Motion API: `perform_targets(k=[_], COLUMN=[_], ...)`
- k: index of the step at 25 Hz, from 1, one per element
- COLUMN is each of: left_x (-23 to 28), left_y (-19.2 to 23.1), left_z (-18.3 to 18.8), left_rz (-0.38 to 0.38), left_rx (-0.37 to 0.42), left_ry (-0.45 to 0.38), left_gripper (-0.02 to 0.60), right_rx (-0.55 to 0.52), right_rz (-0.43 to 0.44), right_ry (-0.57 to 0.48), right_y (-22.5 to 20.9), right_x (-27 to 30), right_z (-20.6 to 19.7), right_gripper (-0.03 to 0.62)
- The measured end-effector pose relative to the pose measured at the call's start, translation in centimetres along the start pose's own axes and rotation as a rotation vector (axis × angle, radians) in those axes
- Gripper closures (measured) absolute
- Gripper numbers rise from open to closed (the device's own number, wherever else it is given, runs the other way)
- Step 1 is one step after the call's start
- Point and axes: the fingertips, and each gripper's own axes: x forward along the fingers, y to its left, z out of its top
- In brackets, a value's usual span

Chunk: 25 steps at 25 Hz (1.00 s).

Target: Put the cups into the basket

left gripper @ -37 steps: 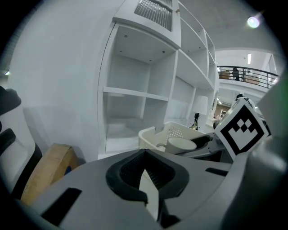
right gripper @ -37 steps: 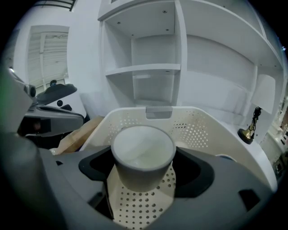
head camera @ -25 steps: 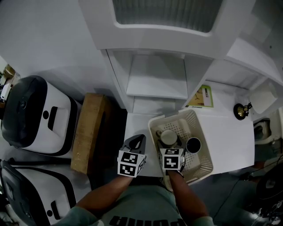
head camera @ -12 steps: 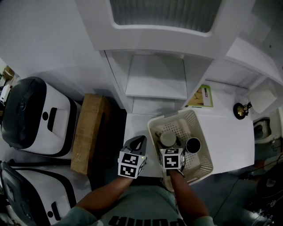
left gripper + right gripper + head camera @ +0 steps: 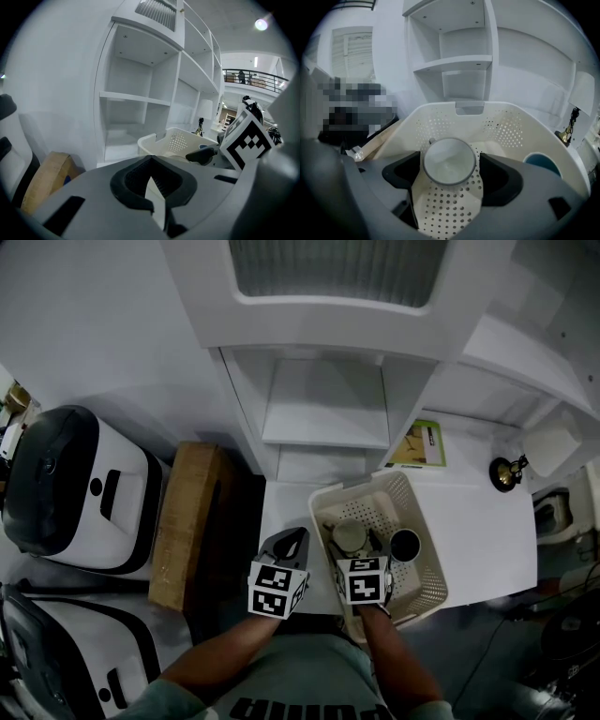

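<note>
The right hand-held gripper (image 5: 449, 174) grasps a pale grey round cup (image 5: 449, 161) inside the cream perforated plastic basket (image 5: 506, 126). The left hand-held gripper (image 5: 152, 187) is clenched and empty, just beside the basket.

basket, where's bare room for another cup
Crowded: the middle of the basket, with pale cup, dark cup and right gripper. Free: its far end, beyond those cups, and the near right corner.

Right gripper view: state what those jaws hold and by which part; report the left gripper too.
The right gripper holds the pale cup by its side walls under the rim, inside the basket. The left gripper is shut, empty.
</note>
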Motion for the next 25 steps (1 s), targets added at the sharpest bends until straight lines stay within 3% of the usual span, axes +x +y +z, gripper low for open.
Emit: perform_targets(k=[11, 14, 17, 20, 25], left_x=[-2.3, -3.3, -4.3, -5.3, -6.8], left_y=[-2.6, -3.8, -5.0, -6.3, -8.7], left_z=[1.5, 1.7, 1.9, 1.7, 1.7], left_rz=[-0.005, -0.005, -0.001, 0.007, 0.028], left_rx=[-0.009, -0.012, -0.014, -0.023, -0.022], left_ry=[-0.053, -0.071, -0.087, -0.091, -0.11], left_gripper=[0.575, 0.575, 0.575, 0.575, 0.575], right_rx=[-0.022, -0.03, -0.043, -0.048, -0.062], right_rz=[0.046, 0.032, 0.031, 0.039, 0.064], right_ry=[-0.177, -0.231, -0.289, -0.332, -0.376], right_y=[1.1, 0.6, 0.1, -0.1, -0.6], right_x=[-6.9, -9.2, -11.6, -13.9, -16.6], right_z=[2.9, 3.0, 3.0, 3.0, 2.6], right_gripper=[0.229, 0.412, 0.53, 0.569, 0.577])
